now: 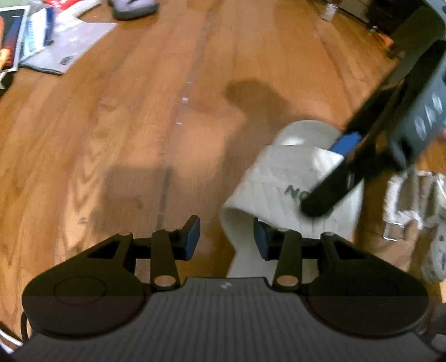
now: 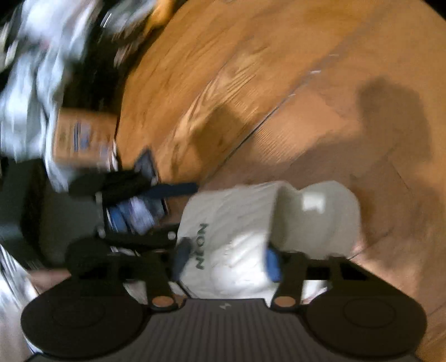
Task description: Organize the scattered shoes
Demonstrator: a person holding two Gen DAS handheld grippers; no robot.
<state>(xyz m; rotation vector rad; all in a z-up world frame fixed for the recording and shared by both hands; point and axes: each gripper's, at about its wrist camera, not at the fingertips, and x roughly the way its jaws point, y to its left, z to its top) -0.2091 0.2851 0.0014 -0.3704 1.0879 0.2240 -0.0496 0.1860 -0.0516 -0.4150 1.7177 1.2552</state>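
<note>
I am looking down at a honey-brown wooden plank floor, and my landmark is a white foam slide sandal with a broad ribbed strap and dark green lettering lying flat on those boards. My right gripper, black with blue pads, is down on the sandal's strap: one pad sits at the strap's lettered edge and the other at the edge by the open toe, so the strap lies between the jaws and they pinch it. The right wrist view is smeared, so I cannot judge how firmly they press. My left gripper sits at the sandal's heel end with its jaws partly spread; its right pad overlaps the heel edge in the left wrist view, the left pad is over bare floor, and nothing is caught between them. Beyond the sandal's toe, far across the floor, I see the toe of a pale grey shoe with a dark sole. Beside that shoe lie scattered white printed papers and packets. Just beside the sandal, on the side my right gripper comes from, lies torn brown cardboard with white edges.
</note>
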